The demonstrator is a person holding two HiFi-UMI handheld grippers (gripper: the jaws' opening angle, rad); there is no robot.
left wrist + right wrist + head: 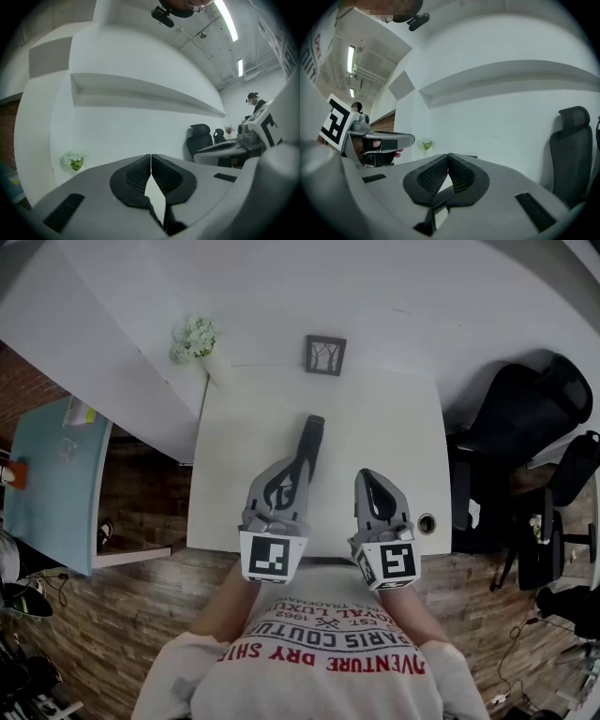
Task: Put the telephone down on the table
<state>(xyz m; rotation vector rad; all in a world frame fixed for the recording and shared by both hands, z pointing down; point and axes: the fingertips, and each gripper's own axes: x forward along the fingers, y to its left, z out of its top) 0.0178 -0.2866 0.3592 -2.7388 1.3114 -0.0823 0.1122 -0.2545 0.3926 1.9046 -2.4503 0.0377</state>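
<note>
left gripper (151,160), right gripper (448,158): jaws together

Grey, black-padded left gripper (289,468) and right gripper (369,478), capped by black-and-white marker cubes (275,557), are pictured mid-frame; a white, red-lettered T-shirt (319,657) is worn

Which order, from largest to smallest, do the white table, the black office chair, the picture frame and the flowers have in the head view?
1. white table
2. black office chair
3. flowers and picture frame: they look about alike, so I do not rank them.
</note>
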